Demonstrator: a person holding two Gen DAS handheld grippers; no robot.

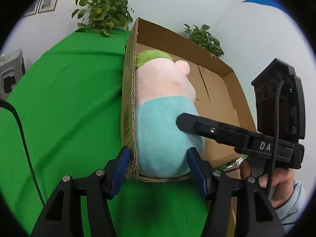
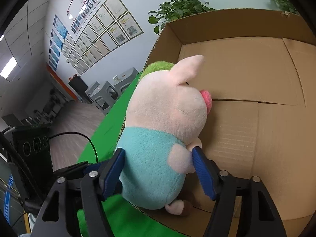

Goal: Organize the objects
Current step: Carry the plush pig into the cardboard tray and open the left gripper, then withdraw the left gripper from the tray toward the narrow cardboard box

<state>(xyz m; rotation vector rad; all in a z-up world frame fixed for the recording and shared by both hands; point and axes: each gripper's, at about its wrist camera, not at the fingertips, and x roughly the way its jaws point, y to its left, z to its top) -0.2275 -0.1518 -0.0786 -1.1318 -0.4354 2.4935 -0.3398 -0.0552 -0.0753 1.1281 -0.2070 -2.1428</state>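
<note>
A plush pig (image 1: 162, 106) with a pink head, green tuft and teal shirt lies inside an open cardboard box (image 1: 217, 90) against its near-left corner. My left gripper (image 1: 159, 169) is open, its blue pads straddling that box corner and the pig's bottom end. My right gripper (image 2: 158, 169) has its blue pads on both sides of the pig's teal body (image 2: 150, 164), pressing into the plush. In the left wrist view the right gripper's finger (image 1: 189, 122) lies against the teal shirt. The box floor (image 2: 256, 118) is bare beyond the pig.
The box stands on a green tablecloth (image 1: 69, 102). Potted plants (image 1: 102, 11) stand behind the box by the wall. A black cable (image 1: 21, 134) crosses the cloth at left. Grey cabinets (image 2: 110, 94) stand beyond the table.
</note>
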